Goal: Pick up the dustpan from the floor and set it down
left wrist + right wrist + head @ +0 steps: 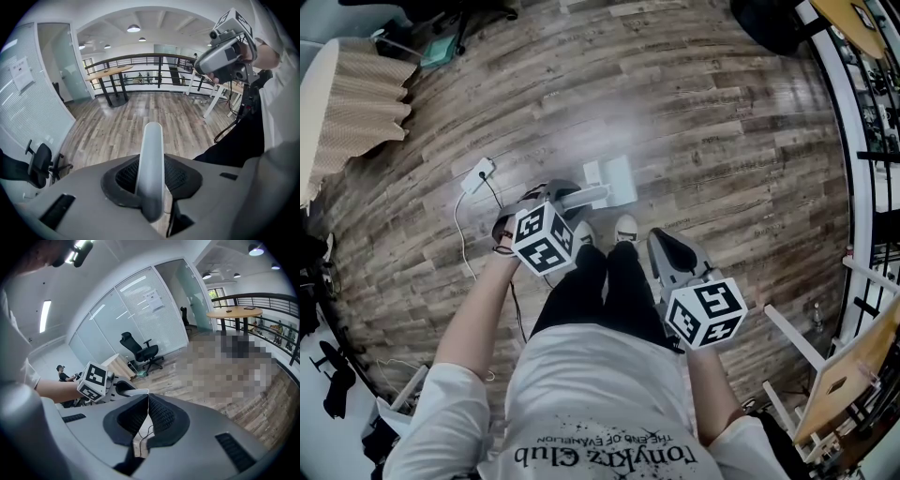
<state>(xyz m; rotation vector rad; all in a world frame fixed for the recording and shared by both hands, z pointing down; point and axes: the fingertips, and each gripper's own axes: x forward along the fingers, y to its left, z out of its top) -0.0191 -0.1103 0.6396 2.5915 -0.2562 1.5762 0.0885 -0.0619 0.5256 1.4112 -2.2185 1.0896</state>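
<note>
In the head view, the pale grey dustpan is over the wood floor just ahead of the person's shoes; I cannot tell whether it touches the floor. Its handle runs back into my left gripper. In the left gripper view the round grey handle stands between the dark pads, and the left gripper is shut on it; the pan itself is out of sight there. My right gripper hovers beside the right leg. Its jaws meet with nothing between them.
A white power adapter with a trailing cable lies on the floor left of the dustpan. A beige pleated object is at the far left. White furniture legs and a black railing line the right side.
</note>
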